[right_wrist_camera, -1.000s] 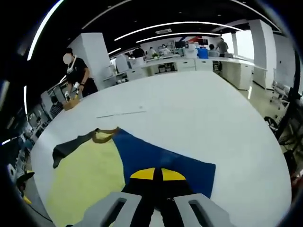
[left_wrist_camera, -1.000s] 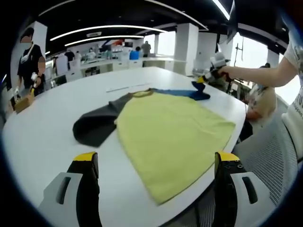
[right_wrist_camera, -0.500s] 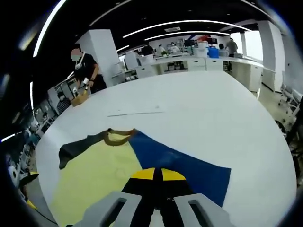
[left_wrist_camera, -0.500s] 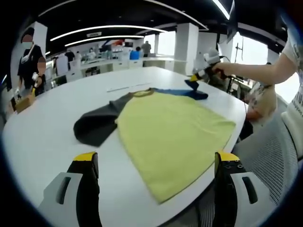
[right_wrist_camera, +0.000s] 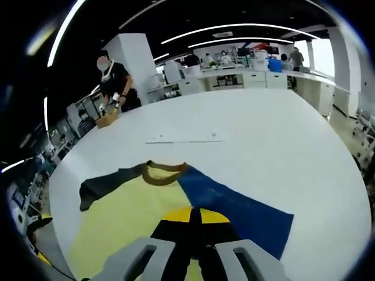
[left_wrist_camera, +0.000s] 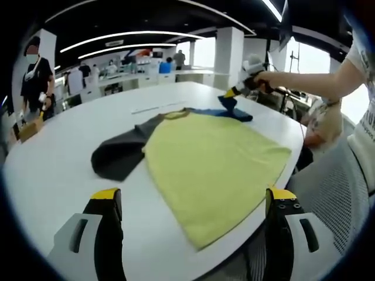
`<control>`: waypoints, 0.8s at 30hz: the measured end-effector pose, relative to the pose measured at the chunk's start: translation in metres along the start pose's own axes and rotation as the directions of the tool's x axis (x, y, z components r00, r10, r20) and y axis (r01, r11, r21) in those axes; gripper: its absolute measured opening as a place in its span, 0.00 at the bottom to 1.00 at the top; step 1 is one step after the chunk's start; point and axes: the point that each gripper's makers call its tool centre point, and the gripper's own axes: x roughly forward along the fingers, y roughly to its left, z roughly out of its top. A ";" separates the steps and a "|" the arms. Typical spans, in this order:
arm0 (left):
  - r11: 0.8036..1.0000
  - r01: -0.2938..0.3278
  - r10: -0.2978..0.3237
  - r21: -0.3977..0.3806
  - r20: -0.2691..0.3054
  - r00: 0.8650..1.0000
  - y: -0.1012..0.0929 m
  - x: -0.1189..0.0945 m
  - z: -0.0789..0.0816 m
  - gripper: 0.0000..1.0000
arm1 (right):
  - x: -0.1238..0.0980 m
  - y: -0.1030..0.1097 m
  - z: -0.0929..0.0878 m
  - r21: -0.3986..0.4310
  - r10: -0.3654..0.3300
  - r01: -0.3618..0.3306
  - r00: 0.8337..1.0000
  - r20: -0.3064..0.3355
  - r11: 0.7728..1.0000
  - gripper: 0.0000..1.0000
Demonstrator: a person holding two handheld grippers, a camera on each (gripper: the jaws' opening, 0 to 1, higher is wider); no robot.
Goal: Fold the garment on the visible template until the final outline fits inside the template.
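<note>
A T-shirt lies flat on the white table (left_wrist_camera: 53, 158): yellow-green body (left_wrist_camera: 211, 164), dark grey sleeve (left_wrist_camera: 120, 155) on the left, blue sleeve (left_wrist_camera: 231, 112) at the far side, brown collar (right_wrist_camera: 164, 173). In the left gripper view my left gripper (left_wrist_camera: 190, 205) stands open above the near table edge, short of the shirt's hem. The right gripper (left_wrist_camera: 234, 93), held by a person's hand, is shut on the blue sleeve and lifts its end off the table. In the right gripper view its jaws (right_wrist_camera: 194, 218) are closed over the blue sleeve (right_wrist_camera: 234, 202), with the yellow-green body (right_wrist_camera: 126, 219) to the left.
A thin line (right_wrist_camera: 181, 140) is marked on the table beyond the collar. A person (left_wrist_camera: 32, 73) stands at the far left edge by a brown box (left_wrist_camera: 26, 126). A mesh chair (left_wrist_camera: 328, 193) stands at the right of the table. Desks and people fill the background.
The right gripper has carried the blue sleeve's end up and leftward, toward the shirt's body. My left gripper has stayed in place.
</note>
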 end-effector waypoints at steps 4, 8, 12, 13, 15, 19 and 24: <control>1.000 -0.003 0.003 -0.001 -0.002 1.000 0.001 -0.001 0.000 0.99 | 0.007 0.012 0.004 -0.010 0.021 -0.021 1.000 -0.004 1.000 0.00; 1.000 -0.005 0.005 -0.003 -0.001 1.000 0.002 -0.002 -0.001 0.99 | 0.013 0.022 0.009 -0.018 0.041 -0.041 0.999 -0.009 0.999 0.00; 1.000 -0.008 0.008 -0.005 -0.006 1.000 0.003 -0.003 -0.002 0.99 | 0.018 0.033 0.014 -0.020 0.060 -0.061 0.998 -0.009 0.998 0.00; 1.000 -0.009 0.009 -0.006 -0.005 1.000 0.003 -0.003 -0.002 0.99 | 0.019 0.036 0.015 -0.020 0.064 -0.064 0.998 -0.010 0.998 0.00; 1.000 -0.009 0.009 -0.007 -0.006 1.000 0.003 -0.003 -0.003 0.99 | 0.022 0.041 0.017 -0.022 0.072 -0.072 0.997 -0.011 0.997 0.00; 1.000 -0.015 0.015 -0.008 -0.006 1.000 0.004 -0.002 -0.003 0.99 | 0.028 0.051 0.018 -0.023 0.091 -0.091 0.996 -0.017 0.996 0.00; 1.000 -0.027 0.027 0.004 -0.005 1.000 0.006 -0.001 -0.001 0.99 | 0.036 0.064 0.017 -0.031 0.112 -0.112 0.993 -0.029 0.993 0.00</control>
